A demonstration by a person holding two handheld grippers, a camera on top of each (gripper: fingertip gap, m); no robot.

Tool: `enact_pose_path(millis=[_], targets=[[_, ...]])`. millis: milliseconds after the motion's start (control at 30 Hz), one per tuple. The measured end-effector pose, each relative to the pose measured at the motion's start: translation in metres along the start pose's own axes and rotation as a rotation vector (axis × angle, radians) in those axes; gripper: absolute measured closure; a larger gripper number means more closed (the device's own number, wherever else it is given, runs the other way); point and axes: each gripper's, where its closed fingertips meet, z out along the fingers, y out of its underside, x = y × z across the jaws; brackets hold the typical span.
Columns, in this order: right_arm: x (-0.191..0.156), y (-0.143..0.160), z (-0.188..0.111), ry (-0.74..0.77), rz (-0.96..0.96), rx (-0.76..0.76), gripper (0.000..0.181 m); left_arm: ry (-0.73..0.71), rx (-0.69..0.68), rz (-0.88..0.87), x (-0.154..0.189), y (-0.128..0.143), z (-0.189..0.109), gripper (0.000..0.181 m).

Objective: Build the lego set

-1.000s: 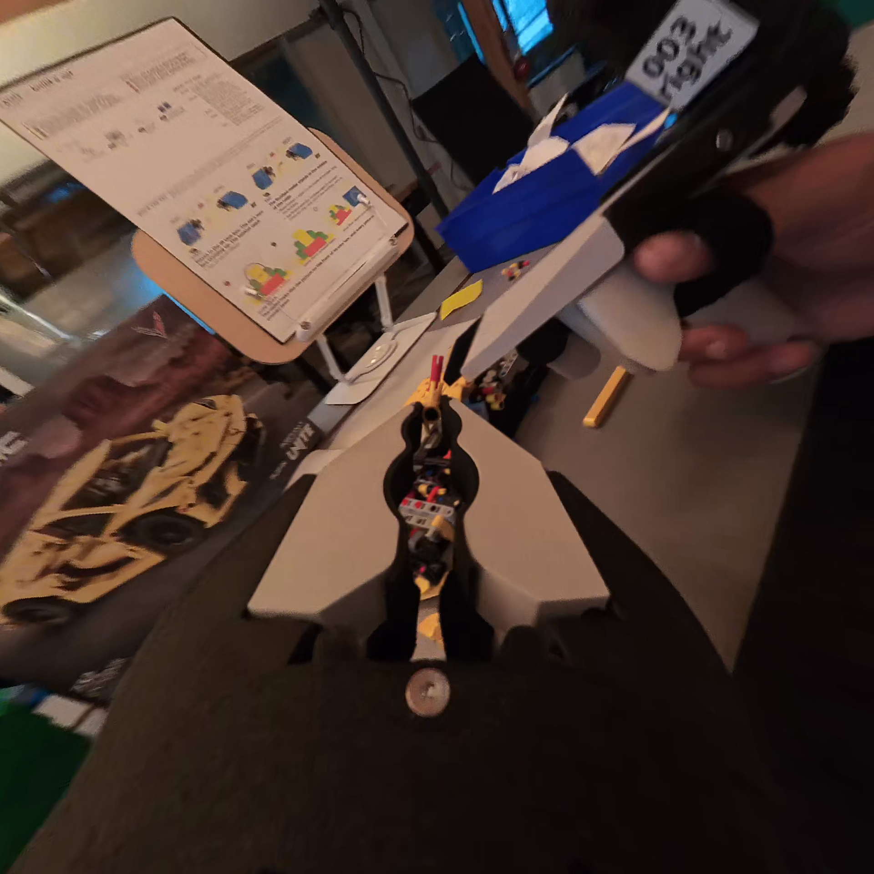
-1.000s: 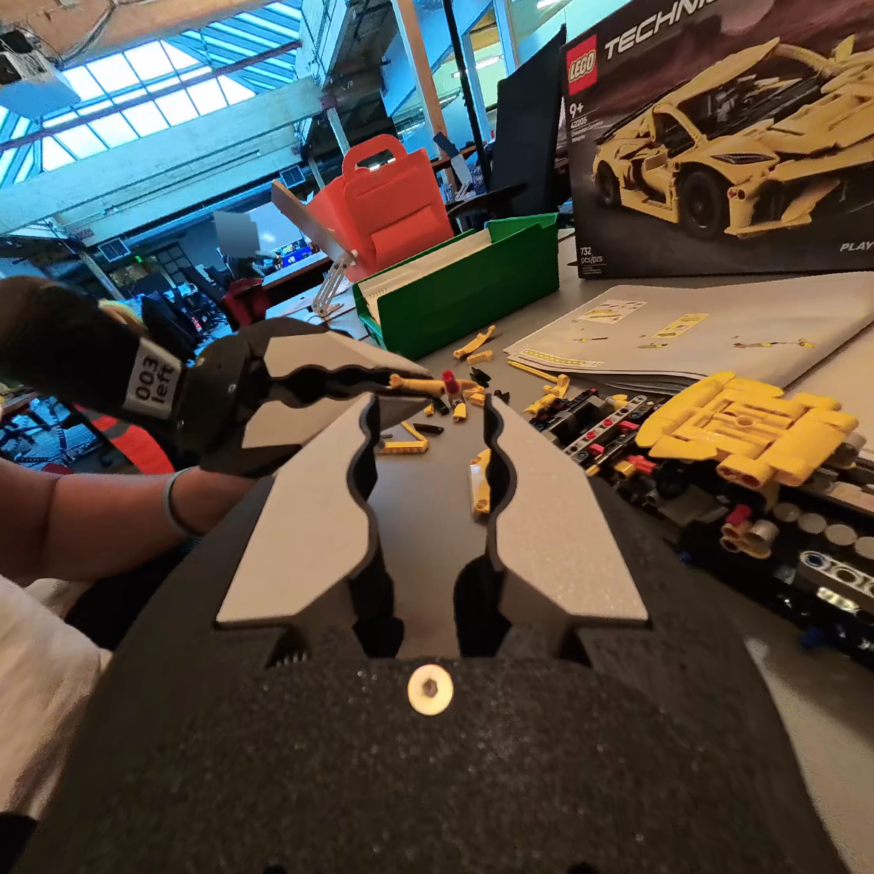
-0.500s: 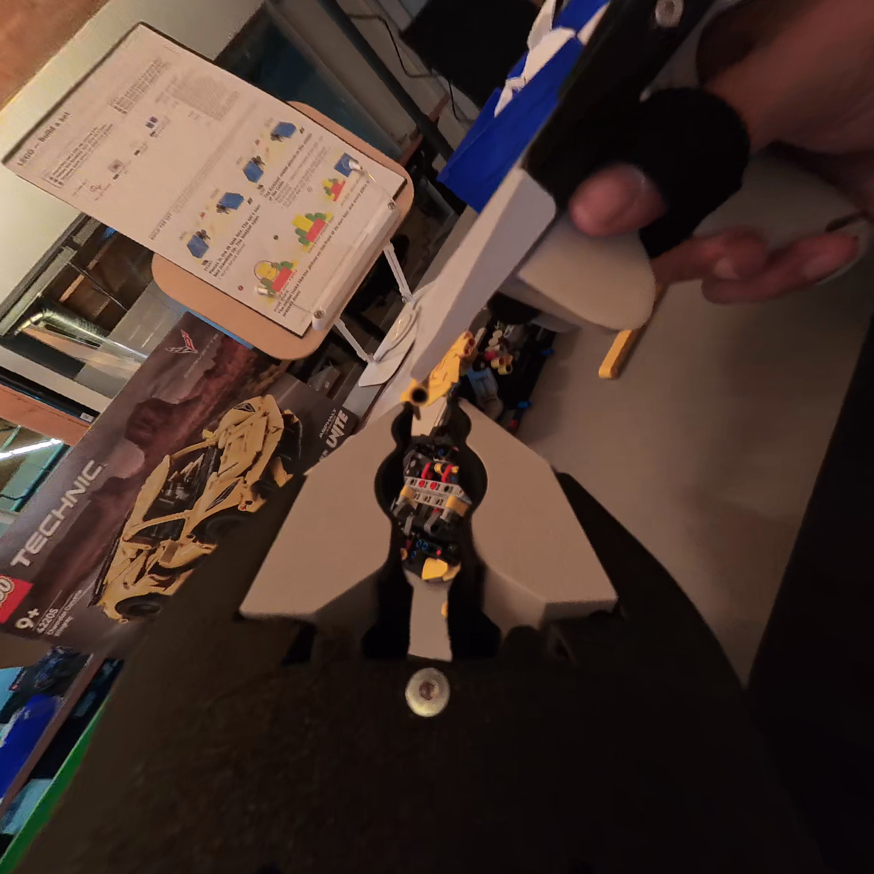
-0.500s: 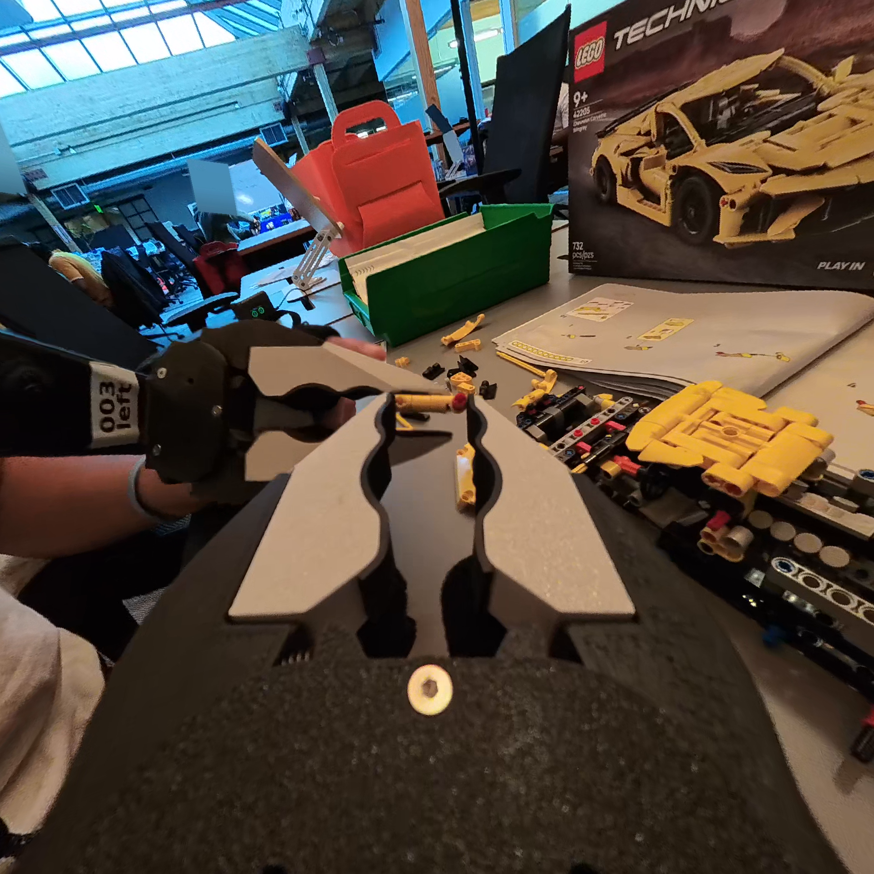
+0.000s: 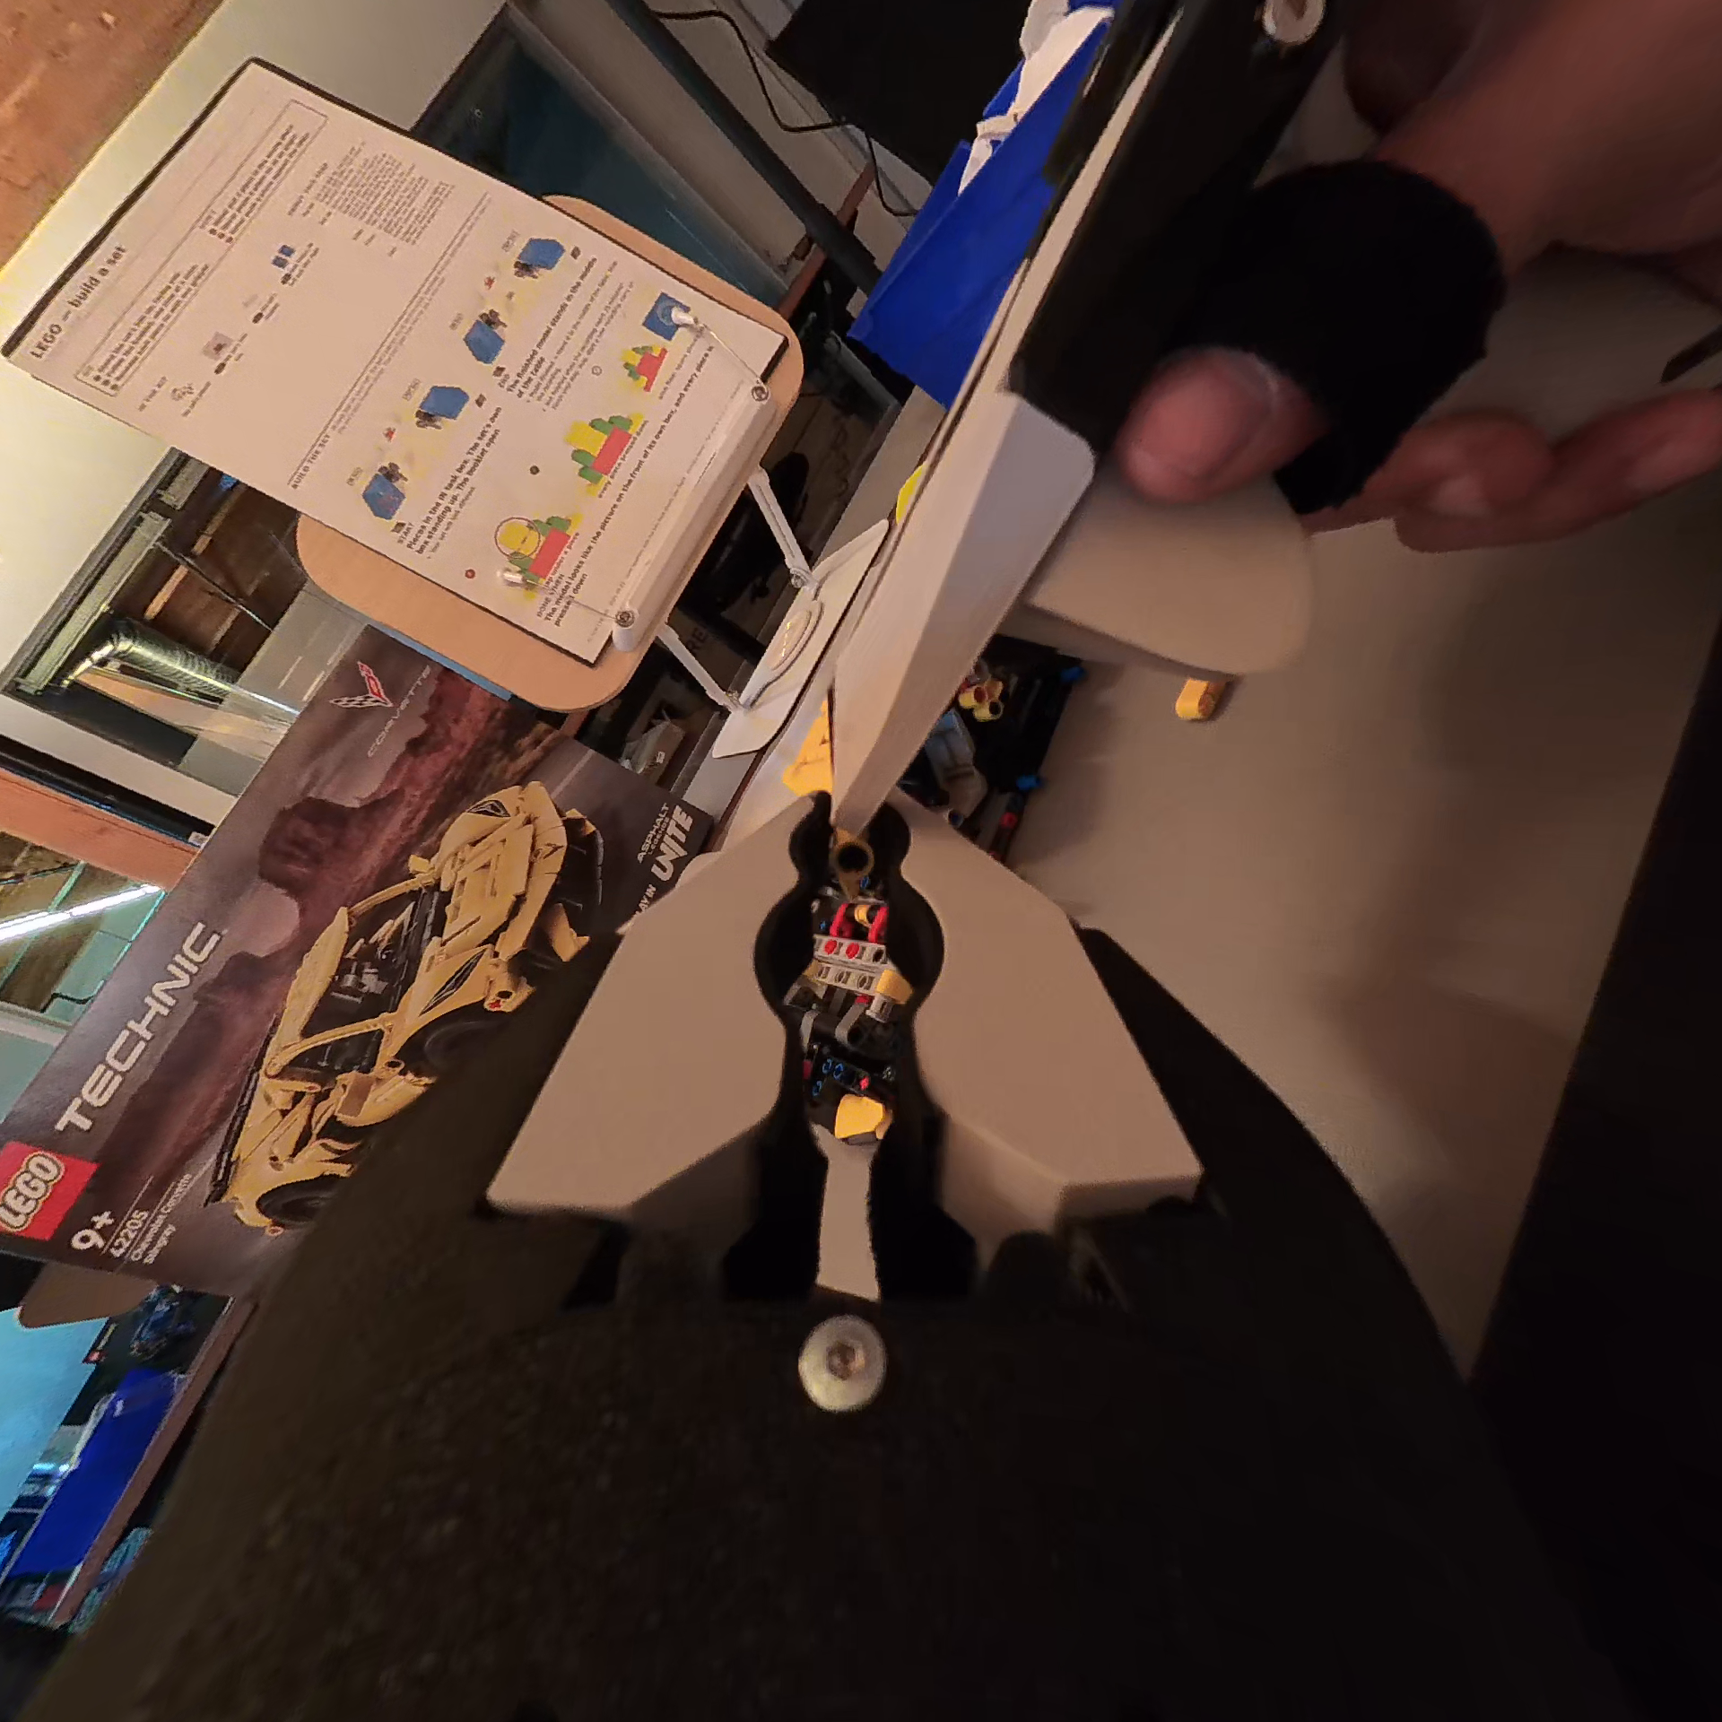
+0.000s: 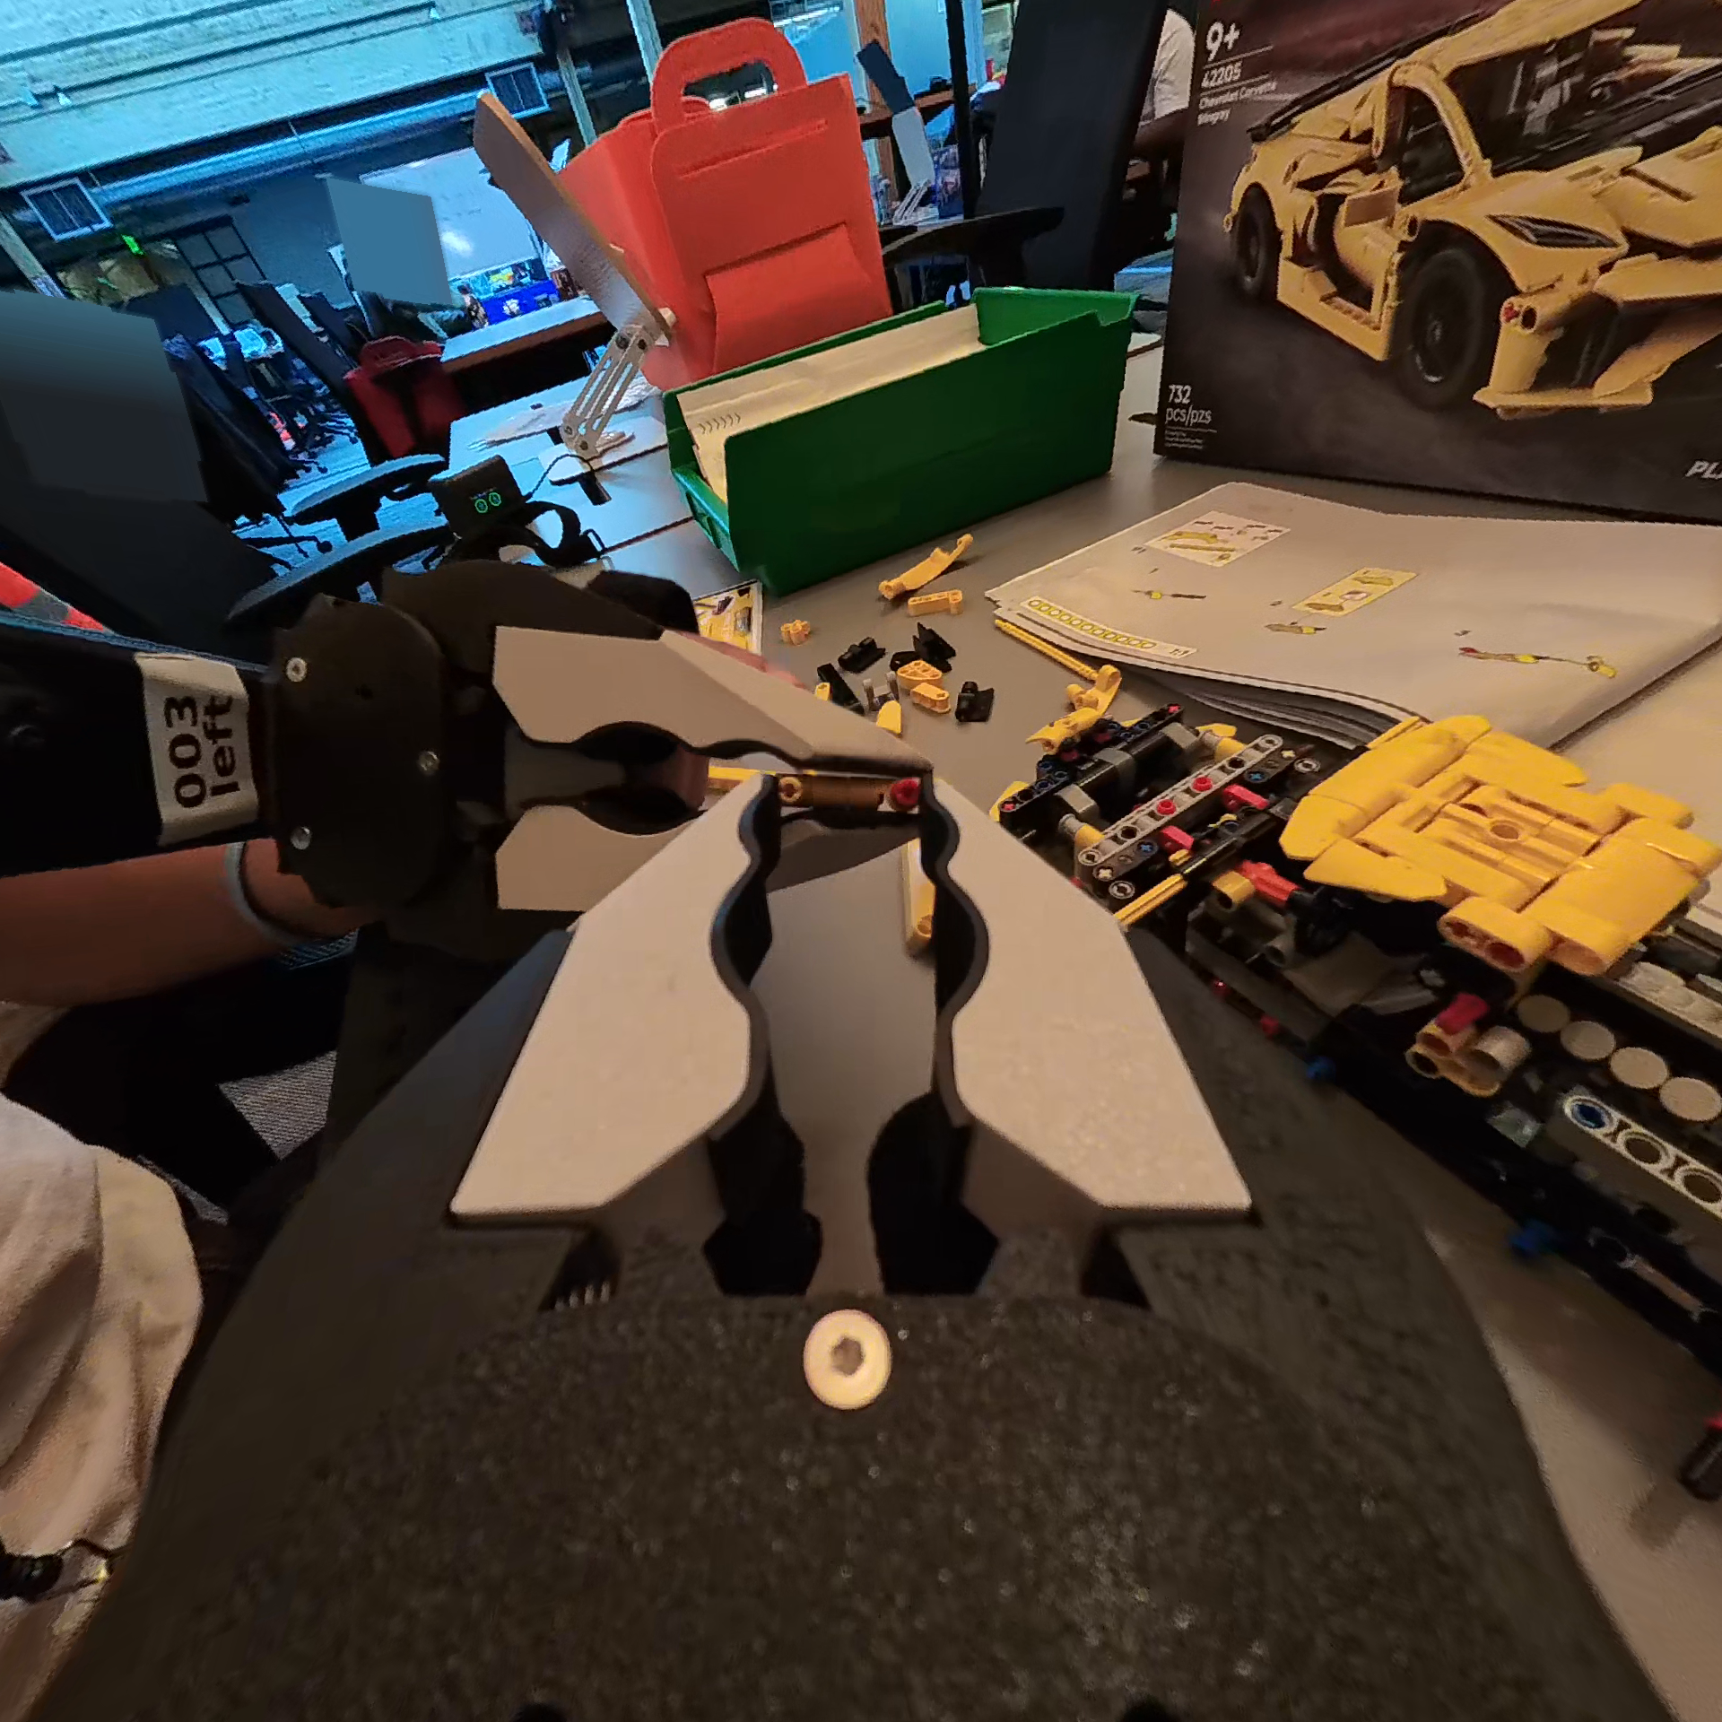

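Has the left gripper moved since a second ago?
Yes. In the right wrist view the left gripper has shifted right, away from the green bin.

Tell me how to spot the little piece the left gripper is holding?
Find the big green bin, then look nearer, to the left gripper. Its tips pinch a short yellow bar with a red pin in its end, held in the air, unlike the loose pieces on the table.
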Motion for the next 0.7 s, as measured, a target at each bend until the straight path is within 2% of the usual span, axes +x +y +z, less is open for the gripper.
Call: enact_pose_path(millis=[100,167,233,267,333,433,567,700], targets=[[0.001,-0.001,0.000,-0.007,0.006,0.009,0.152,0.001,-0.013,-0.005,0.000,0.003,0.001,0.174],[0.002,-0.010,-0.009,-0.040,-0.011,0.051,0.145,-0.007,-0.032,-0.037,-0.005,0.007,0.002,0.174],[0.027,-0.013,-0.029,0.021,-0.078,0.014,0.147,0.008,-0.032,-0.118,-0.009,0.011,0.002,0.174],[0.041,-0.007,-0.040,0.042,-0.118,-0.057,0.149,0.021,-0.024,-0.172,-0.011,0.011,0.001,0.175],[0.062,0.022,-0.065,0.051,-0.175,-0.305,0.153,0.075,0.004,-0.296,-0.010,0.011,0.001,0.174],[0.077,0.053,-0.087,0.063,-0.309,-0.555,0.154,0.198,0.062,-0.498,-0.006,0.004,-0.001,0.175],[0.080,0.074,-0.088,0.046,-0.415,-0.744,0.158,0.355,0.070,-0.696,0.004,0.004,-0.003,0.174],[0.092,0.099,-0.099,0.006,-0.400,-0.900,0.156,0.431,0.093,-0.773,0.009,0.000,-0.006,0.174]])
